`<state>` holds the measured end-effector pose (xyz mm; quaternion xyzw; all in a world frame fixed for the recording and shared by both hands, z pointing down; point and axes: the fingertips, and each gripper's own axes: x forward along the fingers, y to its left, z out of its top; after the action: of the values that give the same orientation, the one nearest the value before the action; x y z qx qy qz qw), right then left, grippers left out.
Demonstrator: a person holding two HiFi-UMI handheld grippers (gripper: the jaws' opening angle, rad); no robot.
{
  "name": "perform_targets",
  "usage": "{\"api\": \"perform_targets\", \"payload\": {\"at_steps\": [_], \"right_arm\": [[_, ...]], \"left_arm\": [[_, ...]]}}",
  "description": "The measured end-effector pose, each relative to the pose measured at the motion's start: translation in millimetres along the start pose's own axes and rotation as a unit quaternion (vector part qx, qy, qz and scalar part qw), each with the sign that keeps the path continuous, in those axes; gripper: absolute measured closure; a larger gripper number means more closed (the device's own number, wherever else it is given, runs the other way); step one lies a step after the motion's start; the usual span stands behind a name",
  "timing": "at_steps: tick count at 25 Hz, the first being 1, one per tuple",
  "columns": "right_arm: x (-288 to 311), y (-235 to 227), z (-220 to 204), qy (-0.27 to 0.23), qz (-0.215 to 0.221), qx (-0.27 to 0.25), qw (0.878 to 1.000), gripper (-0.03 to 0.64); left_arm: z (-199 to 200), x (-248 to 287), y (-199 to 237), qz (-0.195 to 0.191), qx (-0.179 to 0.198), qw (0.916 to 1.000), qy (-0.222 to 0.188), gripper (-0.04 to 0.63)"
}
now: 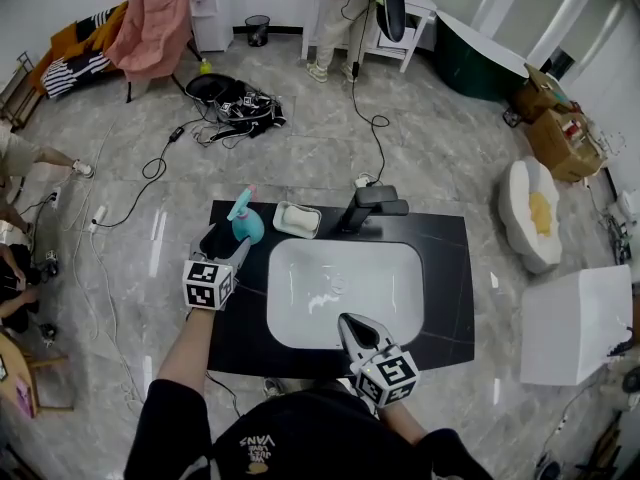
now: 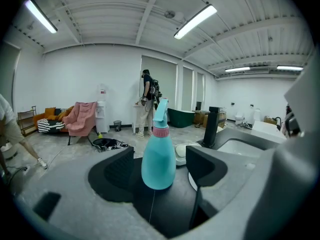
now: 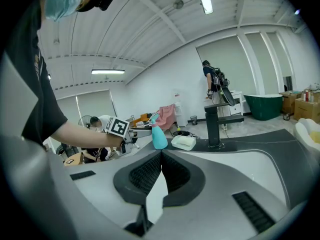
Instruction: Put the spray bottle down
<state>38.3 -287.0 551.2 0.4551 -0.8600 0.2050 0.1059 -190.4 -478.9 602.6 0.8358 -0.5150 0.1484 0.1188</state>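
The teal spray bottle point(image 1: 246, 223) with a pink collar stands upright on the black counter point(image 1: 440, 268), at its back left corner. My left gripper point(image 1: 225, 240) is open just in front of it. In the left gripper view the spray bottle point(image 2: 158, 154) sits between the spread fingertips of my left gripper point(image 2: 160, 157), with a gap on each side and no pad touching it. My right gripper point(image 1: 352, 325) hovers at the sink's near edge, shut and empty. In the right gripper view the jaws of my right gripper point(image 3: 161, 156) meet, and the spray bottle point(image 3: 159, 136) shows far off.
A white sink basin point(image 1: 345, 288) is set in the counter. Behind it stand a black faucet point(image 1: 370, 203) and a white soap dish point(image 1: 297, 219), right of the bottle. Cables lie on the floor beyond. A person stands at a far table point(image 1: 400, 28).
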Motion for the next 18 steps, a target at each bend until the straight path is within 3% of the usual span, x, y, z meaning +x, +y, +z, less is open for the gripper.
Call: {"api": "perform_targets", "payload": {"at_steps": [2,6,18], "right_arm": [[-1,8,-1,-0.001,0.004,-0.003,1.000,0.612],[-6,25,-1,-0.005,0.010,-0.008,1.000,0.612],[-32,84,-21,-0.021,0.013,-0.016,1.000,0.612]], "left_arm": [[-3,-15,1,0.002,-0.004,1.0000,-0.004,0.266],[-11,-47,3,0.013,-0.014,0.9997,-0.014,0.351],[-27,-157,12,0.030,-0.032,0.9979,-0.048,0.525]]}}
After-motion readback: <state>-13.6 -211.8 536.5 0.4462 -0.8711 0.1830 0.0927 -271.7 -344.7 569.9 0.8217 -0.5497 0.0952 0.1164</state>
